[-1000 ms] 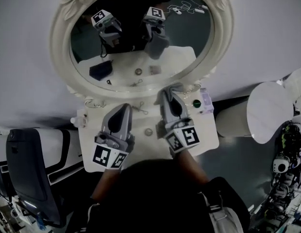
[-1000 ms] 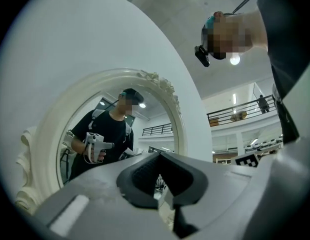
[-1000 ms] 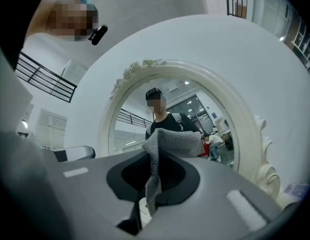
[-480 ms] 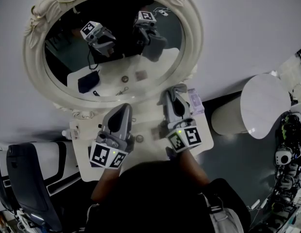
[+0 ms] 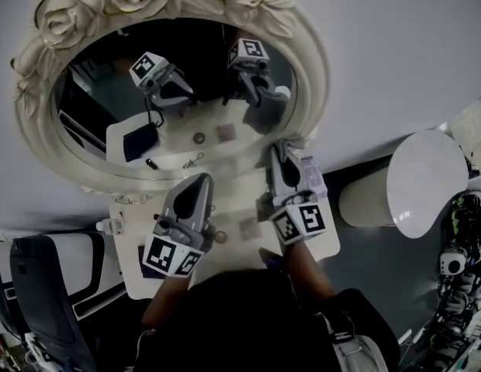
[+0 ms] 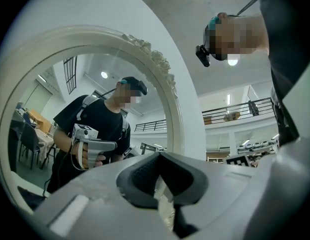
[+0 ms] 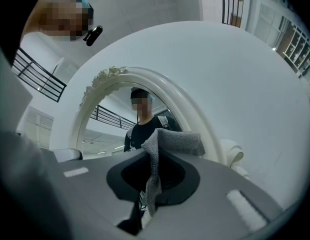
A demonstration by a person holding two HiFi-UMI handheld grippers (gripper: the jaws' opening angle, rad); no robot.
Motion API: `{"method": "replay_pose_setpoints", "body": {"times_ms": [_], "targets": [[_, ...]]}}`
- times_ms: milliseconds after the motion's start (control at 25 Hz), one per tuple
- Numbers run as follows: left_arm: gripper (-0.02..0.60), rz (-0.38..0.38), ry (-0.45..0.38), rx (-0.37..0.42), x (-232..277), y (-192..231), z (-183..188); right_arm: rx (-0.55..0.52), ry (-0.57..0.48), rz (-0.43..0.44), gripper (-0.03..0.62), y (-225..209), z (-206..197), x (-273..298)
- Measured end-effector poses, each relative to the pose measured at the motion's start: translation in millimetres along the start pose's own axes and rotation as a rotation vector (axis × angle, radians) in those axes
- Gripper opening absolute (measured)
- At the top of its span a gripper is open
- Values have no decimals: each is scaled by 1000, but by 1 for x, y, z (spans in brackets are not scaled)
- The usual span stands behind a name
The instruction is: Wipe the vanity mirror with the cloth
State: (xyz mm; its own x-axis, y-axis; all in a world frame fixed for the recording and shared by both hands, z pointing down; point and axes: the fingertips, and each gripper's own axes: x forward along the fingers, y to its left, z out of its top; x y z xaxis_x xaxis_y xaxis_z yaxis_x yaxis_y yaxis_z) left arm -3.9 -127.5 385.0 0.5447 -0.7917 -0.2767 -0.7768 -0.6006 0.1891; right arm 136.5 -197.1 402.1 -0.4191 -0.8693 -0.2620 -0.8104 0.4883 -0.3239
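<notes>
White vanity top [image 5: 129, 248], oval mirror [image 5: 178, 115] ahead, dark chair [image 5: 37, 285] L, R tongs [image 5: 284, 150] clamped on cloth [image 7: 175, 141], L tongs [image 5: 197, 180] together.

One oval vanity mirror [image 5: 202, 118], one grey cloth [image 7: 172, 141], two grippers: left gripper [image 5: 200, 180] and right gripper [image 5: 284, 152], one white table [image 5: 327, 242], one dark chair [image 5: 31, 285].

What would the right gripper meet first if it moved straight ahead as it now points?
Probably the vanity mirror, near its lower-right frame, with the held cloth touching first; depth is unclear.
</notes>
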Motion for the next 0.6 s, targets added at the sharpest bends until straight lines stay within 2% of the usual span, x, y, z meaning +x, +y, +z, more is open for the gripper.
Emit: {"method": "replay_pose_setpoints", "body": {"times_ms": [400,600], "targets": [[3,28,25,-14,21,30,-5,28,20,8,17,-19,-7,42],[3,43,26,-15,18,26,-13,31,31,20,17,-24,-11,35]]}}
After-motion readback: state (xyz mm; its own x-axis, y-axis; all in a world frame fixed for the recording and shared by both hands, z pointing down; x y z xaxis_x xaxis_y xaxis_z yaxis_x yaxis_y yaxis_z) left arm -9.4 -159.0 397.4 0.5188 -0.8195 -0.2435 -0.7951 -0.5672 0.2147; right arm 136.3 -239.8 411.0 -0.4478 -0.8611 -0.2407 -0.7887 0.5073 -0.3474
